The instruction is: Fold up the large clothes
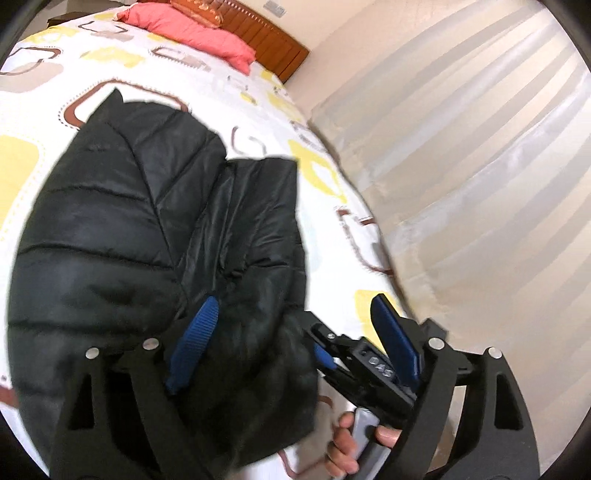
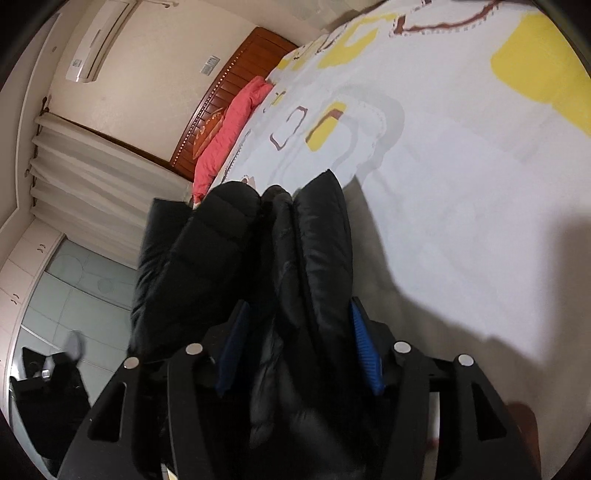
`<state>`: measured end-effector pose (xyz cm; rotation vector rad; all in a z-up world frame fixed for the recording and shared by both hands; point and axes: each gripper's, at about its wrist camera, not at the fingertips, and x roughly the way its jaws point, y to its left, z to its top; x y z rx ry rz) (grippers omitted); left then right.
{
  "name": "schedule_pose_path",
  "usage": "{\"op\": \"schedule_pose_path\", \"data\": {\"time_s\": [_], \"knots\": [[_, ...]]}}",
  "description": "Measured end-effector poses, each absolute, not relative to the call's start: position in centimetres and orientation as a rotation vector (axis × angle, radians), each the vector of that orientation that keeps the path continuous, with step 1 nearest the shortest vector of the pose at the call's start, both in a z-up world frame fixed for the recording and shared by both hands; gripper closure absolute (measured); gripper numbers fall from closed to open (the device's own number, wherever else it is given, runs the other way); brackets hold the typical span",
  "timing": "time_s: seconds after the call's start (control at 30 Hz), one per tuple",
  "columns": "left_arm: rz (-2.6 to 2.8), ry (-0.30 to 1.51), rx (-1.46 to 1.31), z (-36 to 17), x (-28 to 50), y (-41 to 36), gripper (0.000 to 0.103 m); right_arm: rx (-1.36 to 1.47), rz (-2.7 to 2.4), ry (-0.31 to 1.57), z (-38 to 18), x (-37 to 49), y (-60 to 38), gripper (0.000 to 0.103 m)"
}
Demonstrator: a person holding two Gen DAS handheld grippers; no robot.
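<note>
A black quilted puffer jacket (image 1: 122,236) lies partly folded on the bed. My left gripper (image 1: 295,317) is open; its left blue pad (image 1: 195,343) rests over the jacket's near edge and its right pad (image 1: 395,339) is off the cloth. The right gripper (image 1: 325,356) shows there too, clamped on the jacket's edge, held by a hand (image 1: 351,443). In the right wrist view my right gripper (image 2: 299,332) is shut on a thick bunch of the jacket (image 2: 207,258), which hangs lifted above the bed.
The bed (image 1: 258,110) has a white sheet with yellow and brown shapes (image 2: 461,184). A pink pillow (image 1: 195,33) and wooden headboard (image 1: 273,40) are at the far end. Pale curtains (image 1: 480,166) hang beside the bed. A wardrobe (image 2: 55,295) stands beyond.
</note>
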<state>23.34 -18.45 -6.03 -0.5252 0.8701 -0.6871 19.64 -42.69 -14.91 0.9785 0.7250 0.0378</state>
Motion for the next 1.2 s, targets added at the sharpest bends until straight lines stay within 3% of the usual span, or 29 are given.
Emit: {"op": "schedule_pose_path", "data": {"time_s": [0.1,0.23,0.43,0.67,0.7,0.73,0.77,0.8,1.0,1.2], "knots": [[-0.677,0.814,-0.588,-4.6,22.3,-15.4,0.011,0.971,0.035,0.700,-13.6,19.2,-42.2,0.043],[-0.587,0.745,-0.644,-4.1,22.9,-10.4,0.009,0.991,0.072,0.650,-11.9,19.6,-41.7,0.040],[-0.372,0.780,-0.789,-7.6,27.0,-2.2,0.009,0.947,0.114,0.661,-10.4,23.7,-39.9,0.034],[-0.413,0.864,-0.848,-10.4,30.3,-2.2,0.009,0.896,0.142,0.793,-11.8,30.1,-38.4,0.034],[-0.412,0.871,-0.840,-10.5,30.4,-2.6,0.009,0.875,0.124,0.811,-12.0,30.3,-38.5,0.039],[-0.409,0.880,-0.833,-10.5,30.2,-2.3,0.009,0.852,0.106,0.840,-12.5,30.6,-38.7,0.052],[-0.414,0.893,-0.833,-10.6,30.2,-2.5,0.009,0.845,0.091,0.875,-13.4,30.9,-39.1,0.071],[-0.414,0.903,-0.830,-10.6,30.0,-2.8,0.009,0.849,0.073,0.886,-14.1,30.8,-39.6,0.076],[-0.386,1.044,-0.745,-14.7,31.5,-7.2,0.008,0.935,0.076,0.880,-18.4,29.8,-42.3,0.083],[-0.340,1.040,-0.643,-16.0,32.0,-9.5,0.003,1.001,0.148,0.833,-20.9,29.3,-43.2,0.084]]}}
